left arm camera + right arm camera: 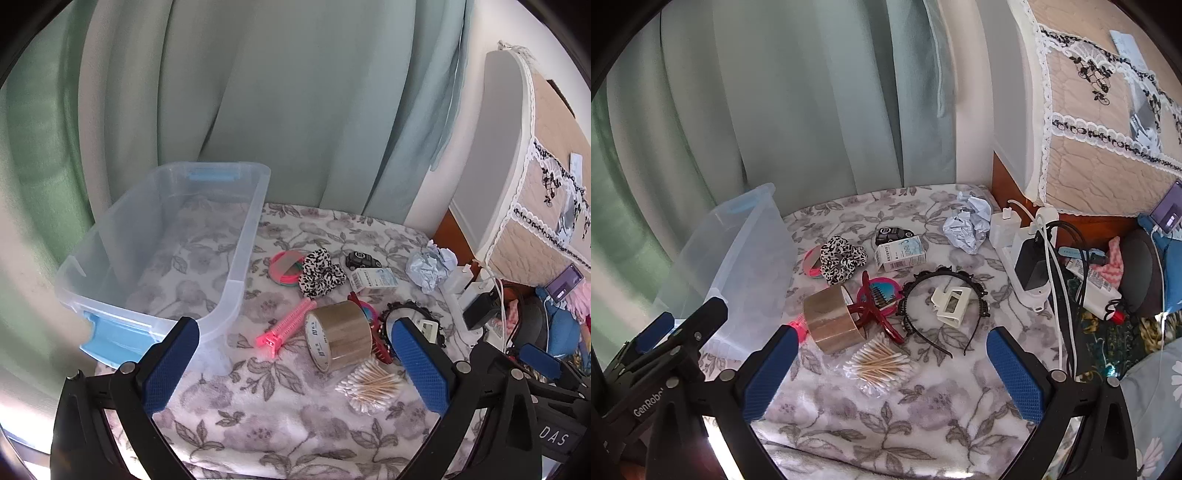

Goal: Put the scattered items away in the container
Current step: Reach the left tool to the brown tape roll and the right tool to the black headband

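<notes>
A clear plastic bin (236, 266) with blue latches stands empty at the left, also in the right wrist view (764, 243). Scattered to its right lie a brown tape roll (338, 334) (831, 319), a pink comb (290, 325), a bag of cotton swabs (371, 386) (879, 363), a leopard scrunchie (319, 273) (840, 258), a small white box (901, 254), a black toy car (362, 260), crumpled paper (967, 221), a black headband (945, 306), a white clip (951, 304) and a red hair claw (875, 315). My left gripper (295, 363) and right gripper (890, 373) hover open and empty near the front.
A power strip (1025, 258) with chargers and cables lies at the table's right edge. Beyond it are a lotion tube (1093, 284), a phone (1171, 214) and clutter. Green curtains hang behind. A lace-covered appliance (1089, 129) stands at the right.
</notes>
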{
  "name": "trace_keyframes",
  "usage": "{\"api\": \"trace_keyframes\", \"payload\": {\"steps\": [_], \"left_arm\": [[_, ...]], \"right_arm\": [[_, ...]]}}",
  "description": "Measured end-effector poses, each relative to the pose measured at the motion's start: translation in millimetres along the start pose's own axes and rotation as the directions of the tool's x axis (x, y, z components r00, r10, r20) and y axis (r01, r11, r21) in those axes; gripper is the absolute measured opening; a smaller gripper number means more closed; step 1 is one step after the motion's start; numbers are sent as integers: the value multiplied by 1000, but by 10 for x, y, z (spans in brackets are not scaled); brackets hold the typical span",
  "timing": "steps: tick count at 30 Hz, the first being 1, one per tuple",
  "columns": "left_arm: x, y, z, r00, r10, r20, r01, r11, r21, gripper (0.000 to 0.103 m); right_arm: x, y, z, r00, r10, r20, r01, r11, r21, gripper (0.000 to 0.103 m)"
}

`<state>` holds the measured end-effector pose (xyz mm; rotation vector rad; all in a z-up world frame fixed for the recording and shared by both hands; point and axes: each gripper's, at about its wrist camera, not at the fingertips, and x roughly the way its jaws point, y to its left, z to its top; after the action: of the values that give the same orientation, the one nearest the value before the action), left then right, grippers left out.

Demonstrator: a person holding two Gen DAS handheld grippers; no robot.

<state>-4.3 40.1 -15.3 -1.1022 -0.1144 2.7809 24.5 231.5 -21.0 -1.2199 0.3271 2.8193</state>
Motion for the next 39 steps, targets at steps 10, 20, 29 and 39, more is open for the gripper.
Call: {"api": "trace_keyframes", "payload": {"steps": [10,20,29,39], "left_arm": [[323,-257,-40,997,-36,-63,39,999,36,103],[786,-457,-219,983,29,-179,-9,994,113,103],[1277,-455,-235,960,47,-276,-37,998,40,103],[1635,-376,-225,945,14,-326,-20,1000,-16,95]], "right_arm": [[153,-261,-35,1000,-8,22,8,1000,27,103],[606,-601,-136,991,97,-89,-85,988,127,103],[1004,-707,-202,982,27,-186,-4,992,128,103],[1441,-691,-168,968,-29,-248,53,994,92,100]]}}
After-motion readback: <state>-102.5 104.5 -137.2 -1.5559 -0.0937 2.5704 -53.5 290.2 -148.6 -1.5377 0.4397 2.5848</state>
